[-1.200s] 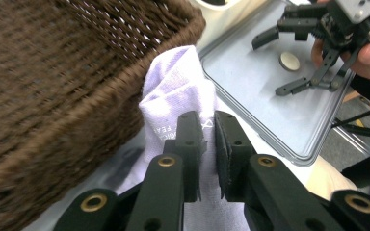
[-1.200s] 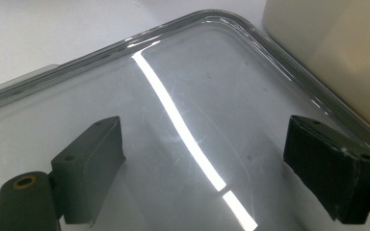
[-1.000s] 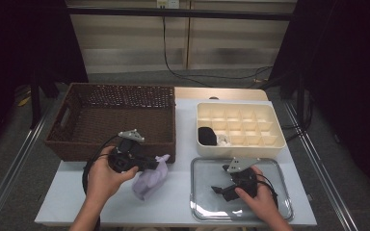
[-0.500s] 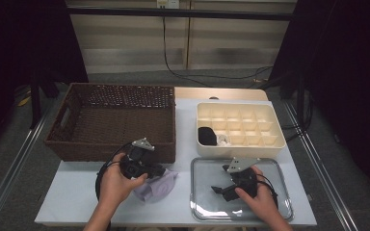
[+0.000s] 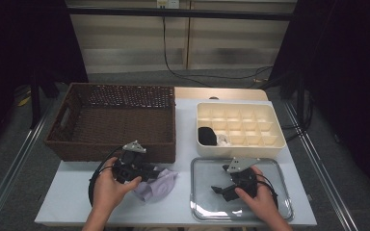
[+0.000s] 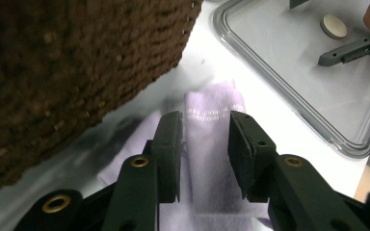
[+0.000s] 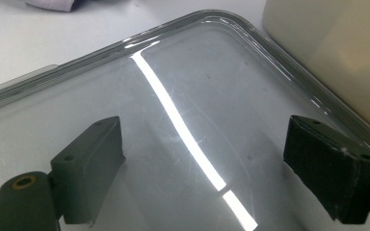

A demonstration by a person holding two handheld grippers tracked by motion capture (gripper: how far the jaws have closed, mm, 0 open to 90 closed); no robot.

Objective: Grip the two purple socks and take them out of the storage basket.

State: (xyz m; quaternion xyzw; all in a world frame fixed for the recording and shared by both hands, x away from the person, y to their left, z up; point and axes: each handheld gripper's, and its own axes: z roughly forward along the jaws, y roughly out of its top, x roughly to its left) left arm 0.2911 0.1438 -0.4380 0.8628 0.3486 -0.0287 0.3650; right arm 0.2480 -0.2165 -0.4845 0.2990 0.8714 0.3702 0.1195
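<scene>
The left claw (image 6: 204,144) has just been opening astride the lilac cloth (image 6: 212,120), releasing it on the table (image 5: 72,197). The right claw (image 7: 212,178) gapes wide and empty over the tray (image 7: 139,41). Next move, I judge: lift the left claw clear.

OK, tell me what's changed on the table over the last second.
The left gripper came down with the lilac cloth onto the table; its jaws have just been opening, cloth between them. The right gripper stayed, jaws wide, over the clear tray.

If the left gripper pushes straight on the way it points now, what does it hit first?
Most likely the lavender cloth: it lies between the left gripper's open jaws, with the table just beyond.
</scene>
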